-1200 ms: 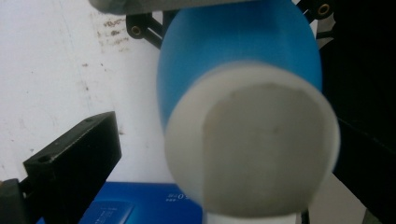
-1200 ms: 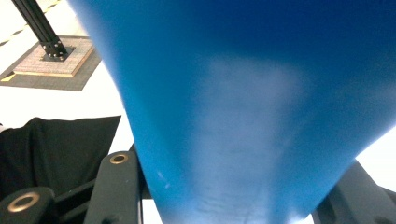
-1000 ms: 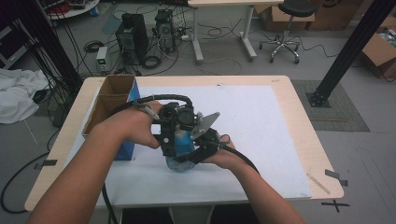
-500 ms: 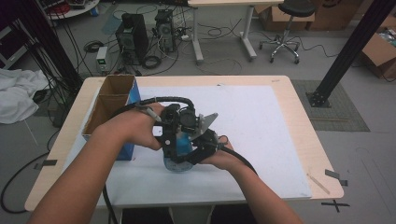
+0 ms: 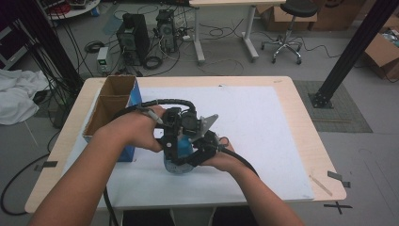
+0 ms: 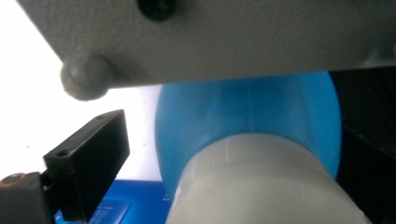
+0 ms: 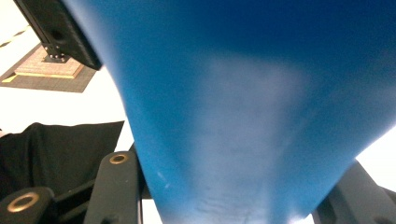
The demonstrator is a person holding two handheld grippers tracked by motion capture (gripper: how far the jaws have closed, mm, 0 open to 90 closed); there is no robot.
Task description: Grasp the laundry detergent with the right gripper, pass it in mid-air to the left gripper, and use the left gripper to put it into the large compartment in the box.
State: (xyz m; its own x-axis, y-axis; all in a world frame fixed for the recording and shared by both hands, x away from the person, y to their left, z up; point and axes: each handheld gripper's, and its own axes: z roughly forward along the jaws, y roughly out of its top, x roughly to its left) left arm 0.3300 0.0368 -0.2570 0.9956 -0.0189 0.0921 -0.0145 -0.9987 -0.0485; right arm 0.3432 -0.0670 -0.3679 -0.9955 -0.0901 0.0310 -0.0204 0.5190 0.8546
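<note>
Right claw (image 5: 181, 157) had the blue bottle (image 5: 179, 165) clamped steady on the bench (image 5: 282, 141) so the left claw (image 5: 181, 127), just closing, could grab its white cap (image 6: 261, 186).

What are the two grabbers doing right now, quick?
Left gripper: jaws around the white cap, just been closing; grip cannot be told.
Right gripper: shut on the blue bottle.

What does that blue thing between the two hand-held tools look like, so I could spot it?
On the white sheet covering the wooden table, right of the open cardboard box, the person's hands meet. Between them is a rounded blue plastic bottle with a ribbed white cap, the one curved, glossy thing among black parts.
</note>
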